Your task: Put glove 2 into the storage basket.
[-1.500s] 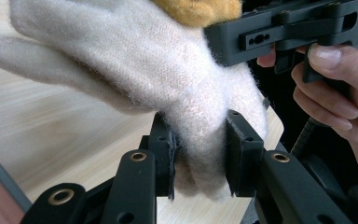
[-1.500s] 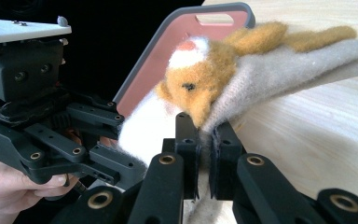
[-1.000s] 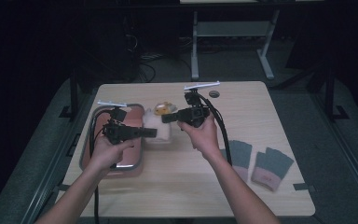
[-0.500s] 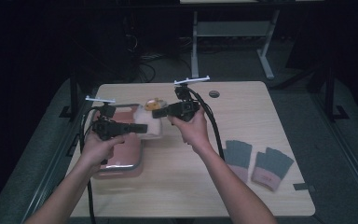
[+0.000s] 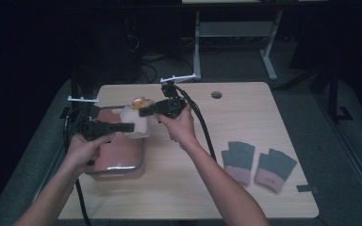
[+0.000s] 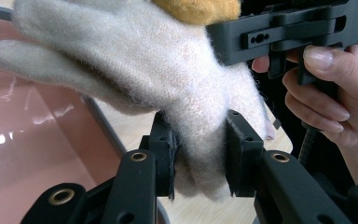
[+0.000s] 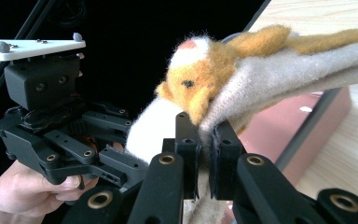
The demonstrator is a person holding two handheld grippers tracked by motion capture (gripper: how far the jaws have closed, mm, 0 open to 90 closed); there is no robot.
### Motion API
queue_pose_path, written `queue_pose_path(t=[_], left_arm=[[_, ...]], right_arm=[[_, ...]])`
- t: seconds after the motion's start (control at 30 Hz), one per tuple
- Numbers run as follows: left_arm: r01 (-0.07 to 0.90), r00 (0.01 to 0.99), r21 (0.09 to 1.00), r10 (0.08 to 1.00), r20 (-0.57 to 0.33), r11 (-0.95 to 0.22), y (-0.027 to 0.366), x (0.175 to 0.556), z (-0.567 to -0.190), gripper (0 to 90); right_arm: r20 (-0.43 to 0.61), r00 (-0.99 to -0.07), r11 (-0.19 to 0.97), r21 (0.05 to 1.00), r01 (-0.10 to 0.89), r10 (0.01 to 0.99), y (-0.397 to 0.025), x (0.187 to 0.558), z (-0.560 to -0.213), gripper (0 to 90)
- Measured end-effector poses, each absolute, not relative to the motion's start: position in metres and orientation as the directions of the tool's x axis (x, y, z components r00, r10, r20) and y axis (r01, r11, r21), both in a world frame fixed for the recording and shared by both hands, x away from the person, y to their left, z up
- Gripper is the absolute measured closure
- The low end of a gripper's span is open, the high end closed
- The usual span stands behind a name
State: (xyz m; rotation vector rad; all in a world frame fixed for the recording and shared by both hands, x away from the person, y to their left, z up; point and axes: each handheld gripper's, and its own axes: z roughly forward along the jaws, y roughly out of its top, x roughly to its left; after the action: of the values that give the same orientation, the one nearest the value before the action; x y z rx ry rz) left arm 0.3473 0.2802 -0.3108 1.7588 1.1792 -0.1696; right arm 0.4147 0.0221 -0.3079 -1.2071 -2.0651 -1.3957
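Held aloft above the far end of the pink tray [image 5: 115, 162]: cream mitten [image 5: 135, 121], pinched between closed left gripper [image 5: 127, 126] and closed right gripper [image 5: 144, 112].

Left gripper [image 5: 125, 126]: raised off the table, jaws pointing right, clamped. Left hand [image 5: 86, 146]: wrapped round the grip, forearm entering from lower left. Right gripper [image 5: 145, 112]: raised, jaws pointing left, pinched nearly together. Right hand [image 5: 179, 126]: round the handle, forearm from lower right.
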Motion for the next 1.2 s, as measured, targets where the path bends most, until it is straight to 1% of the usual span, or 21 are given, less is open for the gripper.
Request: queue_pose_path(t=[0.37, 0.77, 1.2], left_arm=[[0.776, 0.498, 0.629, 0.648, -0.576, -0.037, 0.302, 0.345, -0.311, 67.6], [0.784, 0.474, 0.62, 0.665, -0.577, -0.021, 0.315, 0.342, -0.313, 67.6], [0.804, 0.443, 0.595, 0.675, -0.59, -0.008, 0.326, 0.342, -0.323, 67.6]], right_arm=[[0.704, -0.574, 0.161, 0.565, 0.81, 0.418, 0.046, 0.42, -0.31, 84.0], [0.722, -0.57, 0.174, 0.551, 0.816, 0.392, 0.061, 0.424, -0.316, 83.9], [0.734, -0.56, 0.192, 0.53, 0.826, 0.383, 0.074, 0.429, -0.329, 83.9]])
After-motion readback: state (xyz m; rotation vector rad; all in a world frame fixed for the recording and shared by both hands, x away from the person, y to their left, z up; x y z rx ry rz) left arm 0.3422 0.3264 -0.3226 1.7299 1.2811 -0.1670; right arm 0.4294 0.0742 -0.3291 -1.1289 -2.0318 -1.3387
